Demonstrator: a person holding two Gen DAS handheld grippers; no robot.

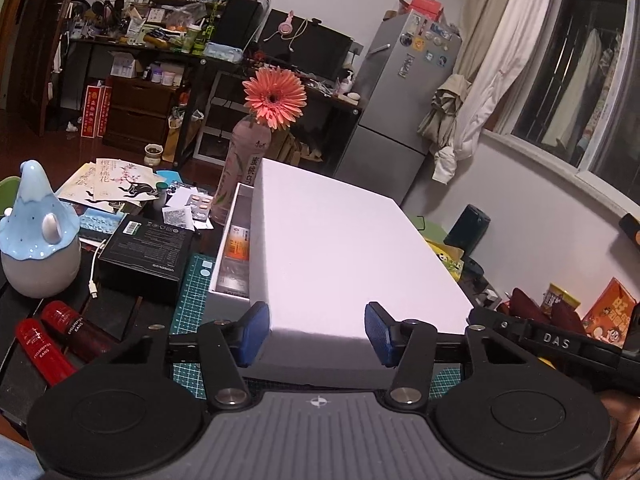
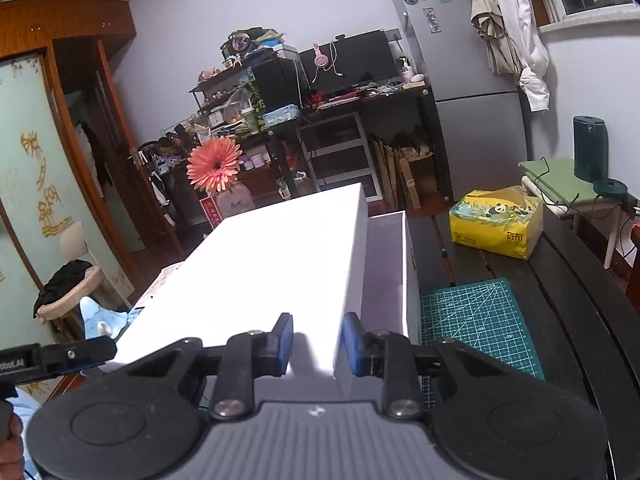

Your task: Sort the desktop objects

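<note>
A white box lid [image 1: 340, 248] hangs tilted over its open white box [image 1: 224, 280], which stands on a green cutting mat [image 1: 192, 292]. An orange medicine packet [image 1: 236, 248] shows inside the box. My left gripper [image 1: 316, 332] is at the lid's near left end. Its blue pads [image 1: 252, 332] stand apart with bare inner faces, so it is open. My right gripper [image 2: 318, 344] is shut on the near right corner of the lid [image 2: 260, 272], one pad over the top, the other on the side wall. The box's right wall [image 2: 408, 272] shows beside the lid.
Left of the box lie a black carton [image 1: 144, 252], two red tubes [image 1: 48, 340], a blue-grey figurine [image 1: 36, 236], loose papers and a bottle [image 1: 240, 176] holding a pink flower. A yellow tissue pack [image 2: 496, 226] sits far right; snack packs [image 1: 608, 308] lie near right.
</note>
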